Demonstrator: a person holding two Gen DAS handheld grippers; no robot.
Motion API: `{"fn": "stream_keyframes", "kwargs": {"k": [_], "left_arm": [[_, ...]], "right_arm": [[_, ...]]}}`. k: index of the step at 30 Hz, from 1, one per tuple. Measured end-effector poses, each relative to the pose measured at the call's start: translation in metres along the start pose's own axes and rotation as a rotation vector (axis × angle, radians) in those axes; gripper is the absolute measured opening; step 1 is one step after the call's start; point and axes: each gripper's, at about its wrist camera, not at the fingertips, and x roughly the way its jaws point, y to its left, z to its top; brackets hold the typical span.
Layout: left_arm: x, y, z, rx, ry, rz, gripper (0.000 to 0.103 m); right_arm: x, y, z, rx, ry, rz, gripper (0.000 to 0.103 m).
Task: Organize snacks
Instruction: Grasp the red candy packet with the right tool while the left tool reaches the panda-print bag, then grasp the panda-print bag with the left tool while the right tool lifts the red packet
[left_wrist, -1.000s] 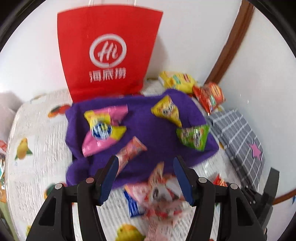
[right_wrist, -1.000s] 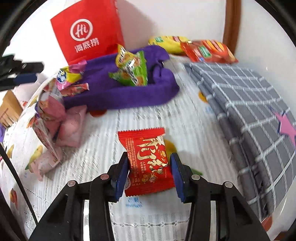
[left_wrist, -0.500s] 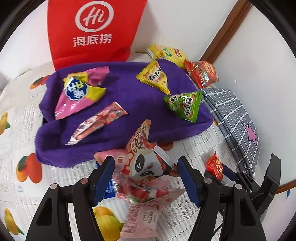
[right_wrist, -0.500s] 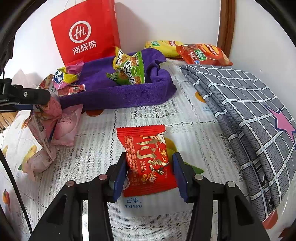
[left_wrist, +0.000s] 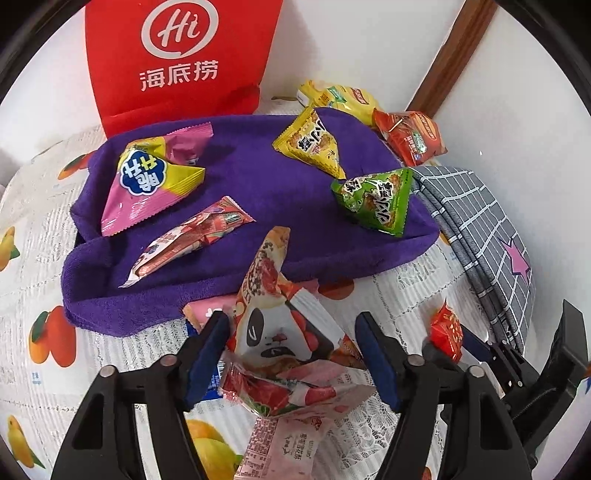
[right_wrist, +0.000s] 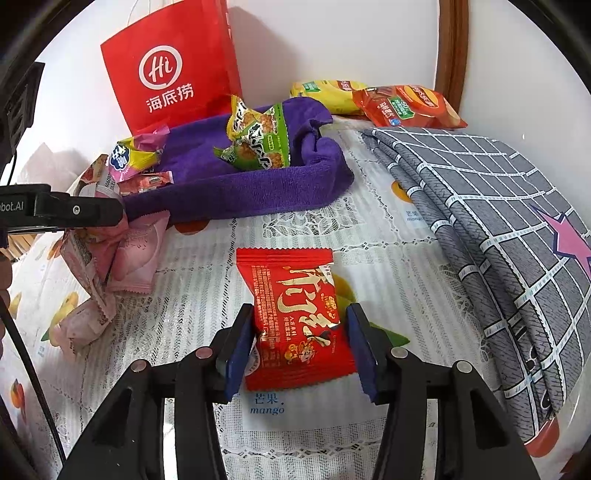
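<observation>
**Four packets on towel, two more lots between the jaws**

Four snack packets on the purple towel (left_wrist: 258, 184): pink-and-yellow packet (left_wrist: 147, 181) at the left, long pink stick packet (left_wrist: 188, 236) just below it, yellow triangular packet (left_wrist: 314, 144) toward the back, green triangular packet (left_wrist: 376, 199) at the right edge. Towel laid on the fruit-print tablecloth (right_wrist: 184, 295), in front of the upright red paper bag (left_wrist: 177, 62).

Left gripper (left_wrist: 291, 321): pointed down over a loose heap off the towel's front edge. Jaws closing, pads not pressing yet. Between them the panda packet (left_wrist: 280, 328), standing tilted against the towel's edge, atop crumpled pink packets (left_wrist: 291, 398).

Right gripper (right_wrist: 299, 310): low over the tablecloth, jaws opening. Between them the red packet (right_wrist: 295, 317), lying flat on the cloth, well apart from the towel; whether the pads touch its side edges, cannot tell.

Behind the towel, against the wall: yellow chip bag (left_wrist: 340, 99) and red-orange chip bag (left_wrist: 410, 136), side by side, touching.

To the right: folded grey checked cloth (right_wrist: 498, 229) with a pink star, beside the red packet, not touching it.
</observation>
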Motion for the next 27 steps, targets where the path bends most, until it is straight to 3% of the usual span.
{"fn": "stream_keyframes", "kwargs": {"k": [4,13,20,27], "left_arm": [[-0.006,0.004,-0.002,-0.003,-0.001,0.019,0.044],[-0.037,0.01,0.0,-0.009,-0.063,0.006,0.041],[-0.061,0.013,0.008,-0.005,-0.109,-0.001,0.041],[-0.08,0.02,0.024,-0.003,-0.15,0.018,0.041]], "right_arm": [[0.0,0.0,0.0,-0.002,-0.001,-0.001,0.051],[-0.006,-0.009,0.009,0.047,0.018,0.055,0.046],[-0.034,0.004,0.033,0.014,-0.05,0.043,0.046],[-0.064,0.023,0.085,-0.037,-0.149,0.037,0.046]]}}
